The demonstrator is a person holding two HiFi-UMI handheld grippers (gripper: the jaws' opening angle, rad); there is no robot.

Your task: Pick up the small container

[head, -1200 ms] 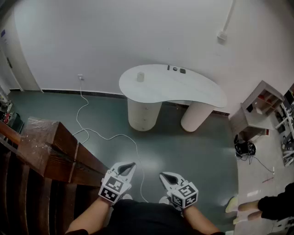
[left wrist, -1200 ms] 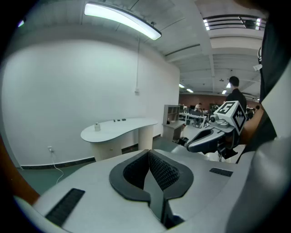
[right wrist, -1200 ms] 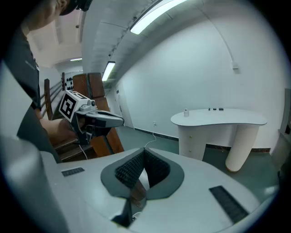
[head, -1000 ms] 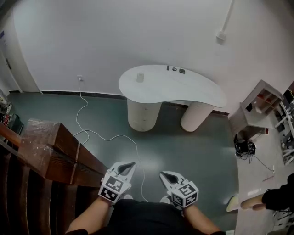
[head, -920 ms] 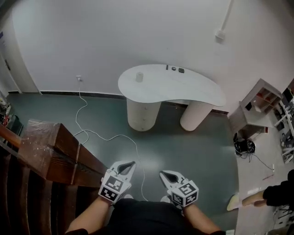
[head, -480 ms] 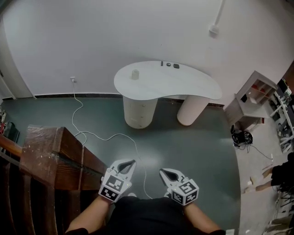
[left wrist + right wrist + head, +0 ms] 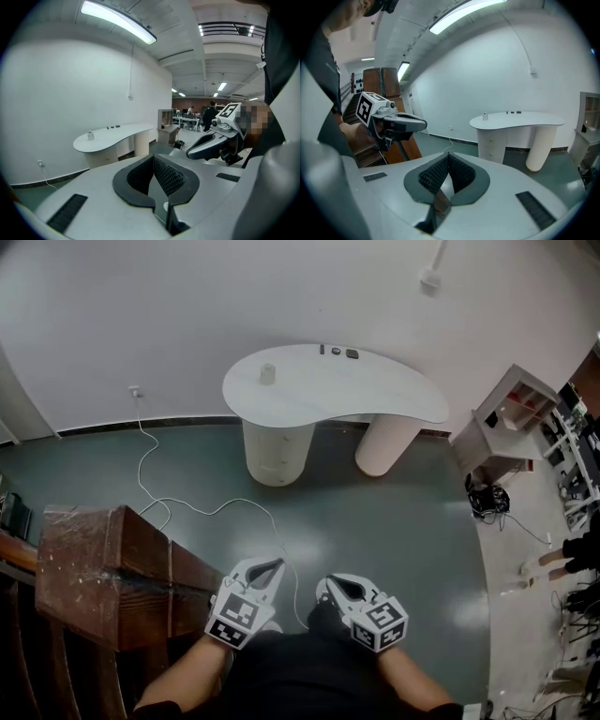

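The small container [image 7: 267, 374], a little white cup, stands near the left end of a white curved table [image 7: 328, 395] far across the room. It also shows small in the left gripper view [image 7: 91, 135] and the right gripper view [image 7: 485, 116]. Both grippers are held low, close to my body and several steps from the table. The left gripper [image 7: 272, 563] [image 7: 153, 157] is shut with nothing in it. The right gripper [image 7: 323, 585] [image 7: 449, 154] also has its pads together and is empty.
A dark wooden banister block [image 7: 103, 568] stands at my left. A white cable [image 7: 187, 507] snakes over the green floor toward my feet. Small dark items [image 7: 337, 352] lie at the table's back edge. At the right are a white shelf unit [image 7: 502, 418] and a person's legs [image 7: 562, 554].
The head view has swung, so the table and container sit higher and further left. The person at the right has walked on. Both grippers stay shut in the same place.
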